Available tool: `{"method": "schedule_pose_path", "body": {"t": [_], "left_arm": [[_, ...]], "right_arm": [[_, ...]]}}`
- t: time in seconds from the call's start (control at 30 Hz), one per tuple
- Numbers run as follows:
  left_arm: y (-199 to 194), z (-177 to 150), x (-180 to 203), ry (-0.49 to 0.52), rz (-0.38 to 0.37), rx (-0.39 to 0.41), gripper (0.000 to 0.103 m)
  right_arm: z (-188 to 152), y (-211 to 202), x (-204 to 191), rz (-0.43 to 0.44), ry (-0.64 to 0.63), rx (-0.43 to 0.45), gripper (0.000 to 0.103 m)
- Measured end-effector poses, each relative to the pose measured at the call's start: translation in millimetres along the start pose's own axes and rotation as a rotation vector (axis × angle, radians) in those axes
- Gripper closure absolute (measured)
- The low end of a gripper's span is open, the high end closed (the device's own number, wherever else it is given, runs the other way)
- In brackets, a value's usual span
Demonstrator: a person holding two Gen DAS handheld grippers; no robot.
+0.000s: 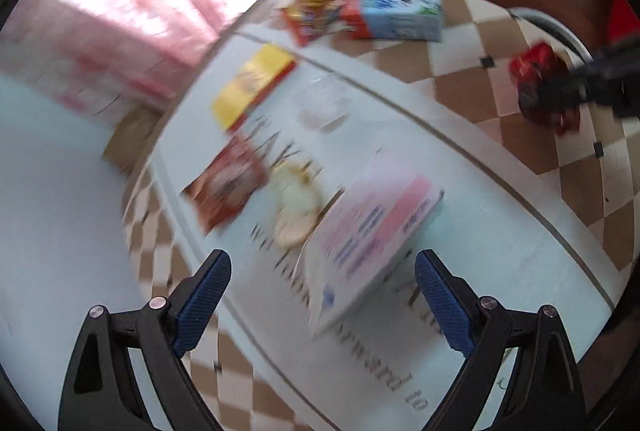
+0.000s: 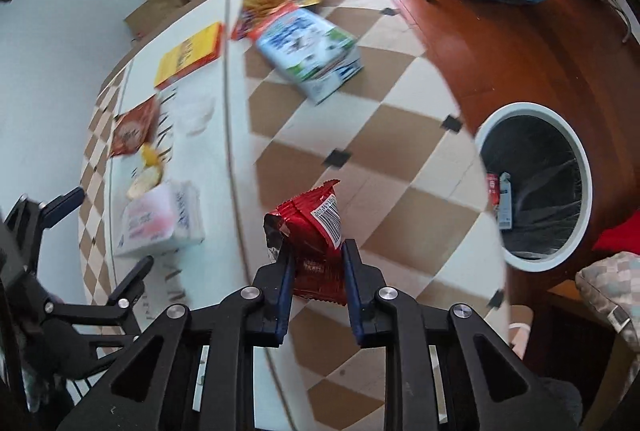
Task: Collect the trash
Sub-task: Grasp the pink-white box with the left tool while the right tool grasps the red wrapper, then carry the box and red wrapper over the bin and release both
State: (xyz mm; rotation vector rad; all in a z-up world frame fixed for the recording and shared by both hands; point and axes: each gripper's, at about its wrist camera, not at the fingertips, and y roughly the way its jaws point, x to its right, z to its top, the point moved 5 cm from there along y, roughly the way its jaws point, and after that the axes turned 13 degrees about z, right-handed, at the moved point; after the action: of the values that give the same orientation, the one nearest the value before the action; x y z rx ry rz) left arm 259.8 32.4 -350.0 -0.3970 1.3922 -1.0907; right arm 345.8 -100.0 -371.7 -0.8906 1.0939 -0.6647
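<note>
The left claw (image 1: 322,295) is wide open, holding nothing, with the pink tissue pack (image 1: 372,227) just ahead between its tips. The right claw (image 2: 316,263) squeezes a red wrapper (image 2: 310,227) above the table (image 2: 400,159). The bin (image 2: 536,183) sits off to its right. The slippery wrapper might slide out and miss.
</note>
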Motion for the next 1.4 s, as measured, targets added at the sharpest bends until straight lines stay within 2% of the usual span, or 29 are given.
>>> {"method": "schedule_pose_path", "body": {"t": [0.1,0.13,0.17,0.2,0.23,0.4,0.57,0.7,0.73,0.77,0.8,0.97,1.17,1.3,1.4], "left_arm": [[14,13,6,0.053,-0.060,-0.019,0.010],[17,15,9,0.069,-0.071,-0.028,0.013],[20,16,13,0.088,-0.086,-0.031,0.021],[23,17,15,0.096,-0.091,-0.039,0.042],[26,16,17,0.089,-0.098,-0.053,0.045],[24,11,11,-0.006,-0.113,-0.085,0.047],[27,-9,-5,-0.265,-0.145,-0.232,0.047],[36,-16,2,-0.252,-0.166,-0.239,0.041],[36,-16,1,-0.263,-0.162,-0.215,0.047],[37,-16,-1,-0.267,-0.153,-0.213,0.047],[37,-16,-3,-0.276,-0.142,-0.216,0.054],[15,-15,-15,-0.367,-0.056,-0.156,0.056],[-40,-14,-29,-0.508,0.032,-0.058,0.056],[-77,-2,-39,-0.577,0.052,0.017,0.056],[-102,17,-39,-0.614,0.025,0.071,0.056]], "right_arm": [[7,1,11,0.004,0.021,-0.019,0.079],[8,2,13,0.003,0.022,-0.022,0.079],[9,2,14,0.003,0.022,-0.024,0.079],[10,2,16,0.004,0.022,-0.027,0.079],[9,3,17,0.006,0.021,-0.032,0.079],[7,8,16,0.016,0.007,-0.037,0.079],[2,14,8,0.016,-0.032,-0.038,0.079],[0,17,2,0.018,-0.051,-0.040,0.079],[0,16,1,0.020,-0.053,-0.040,0.080],[0,16,0,0.022,-0.053,-0.039,0.080],[-1,15,-1,0.027,-0.053,-0.035,0.080],[-5,1,-8,0.032,-0.085,0.003,0.081],[-16,-38,-13,0.049,-0.128,0.080,0.082],[-18,-78,-6,0.063,-0.140,0.146,0.082],[-14,-116,8,0.065,-0.131,0.204,0.082]]}}
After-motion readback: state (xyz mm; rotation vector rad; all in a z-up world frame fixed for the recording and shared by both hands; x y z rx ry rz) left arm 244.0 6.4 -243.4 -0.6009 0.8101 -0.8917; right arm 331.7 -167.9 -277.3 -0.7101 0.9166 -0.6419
